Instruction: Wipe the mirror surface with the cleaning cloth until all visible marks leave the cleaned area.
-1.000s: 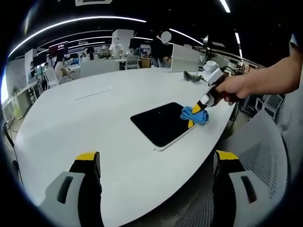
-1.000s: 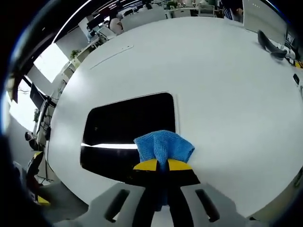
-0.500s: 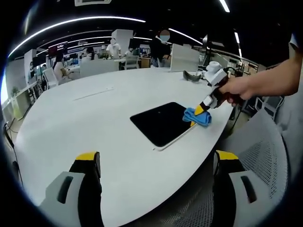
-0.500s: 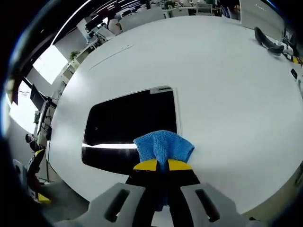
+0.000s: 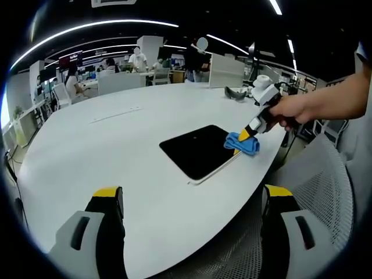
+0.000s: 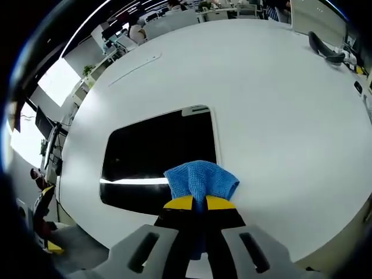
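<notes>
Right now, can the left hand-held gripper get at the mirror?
Probably yes: the left hand-held gripper is open with bare table between it and the mirror. The right hand-held gripper holds the cloth at the far edge.

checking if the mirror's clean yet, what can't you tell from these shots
- Marks on the mirror: right gripper view shows a dark surface with one bright reflected streak; smudges too faint to judge.
- The mirror strip under the blue cloth: hidden by the cloth and the right gripper.
- Mirror in left gripper view: too small and dark for marks.
</notes>
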Motion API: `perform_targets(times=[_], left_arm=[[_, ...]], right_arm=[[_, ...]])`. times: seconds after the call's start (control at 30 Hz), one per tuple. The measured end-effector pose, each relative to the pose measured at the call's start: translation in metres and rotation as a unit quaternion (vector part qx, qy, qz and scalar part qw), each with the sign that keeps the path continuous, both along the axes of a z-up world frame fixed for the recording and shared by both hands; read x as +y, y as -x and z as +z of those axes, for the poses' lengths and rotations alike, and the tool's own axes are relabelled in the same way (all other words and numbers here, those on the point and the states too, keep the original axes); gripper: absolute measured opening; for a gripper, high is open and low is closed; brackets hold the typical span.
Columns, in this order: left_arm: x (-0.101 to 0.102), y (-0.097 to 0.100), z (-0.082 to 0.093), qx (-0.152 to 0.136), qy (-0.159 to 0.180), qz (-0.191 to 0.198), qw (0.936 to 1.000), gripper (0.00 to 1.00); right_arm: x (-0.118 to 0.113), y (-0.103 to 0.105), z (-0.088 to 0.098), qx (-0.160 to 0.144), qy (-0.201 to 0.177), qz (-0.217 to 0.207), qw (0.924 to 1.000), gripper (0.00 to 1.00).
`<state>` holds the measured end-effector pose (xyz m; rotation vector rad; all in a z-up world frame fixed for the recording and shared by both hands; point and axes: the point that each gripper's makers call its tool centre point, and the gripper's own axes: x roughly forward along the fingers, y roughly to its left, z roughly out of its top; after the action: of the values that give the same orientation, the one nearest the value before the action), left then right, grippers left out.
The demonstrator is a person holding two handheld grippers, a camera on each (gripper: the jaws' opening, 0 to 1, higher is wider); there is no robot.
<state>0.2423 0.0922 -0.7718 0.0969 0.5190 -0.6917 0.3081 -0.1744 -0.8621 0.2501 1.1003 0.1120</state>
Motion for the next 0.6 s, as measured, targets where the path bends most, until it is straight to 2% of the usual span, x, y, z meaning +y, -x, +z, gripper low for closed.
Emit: perform_targets(times=[0.6], left_arm=[[0.002, 0.0, -0.001, 0.0, -0.003, 0.002, 1.0, 0.98]], right_arm=[[0.017, 0.001, -0.001, -0.005, -0.011, -0.006, 0.9999, 0.0]])
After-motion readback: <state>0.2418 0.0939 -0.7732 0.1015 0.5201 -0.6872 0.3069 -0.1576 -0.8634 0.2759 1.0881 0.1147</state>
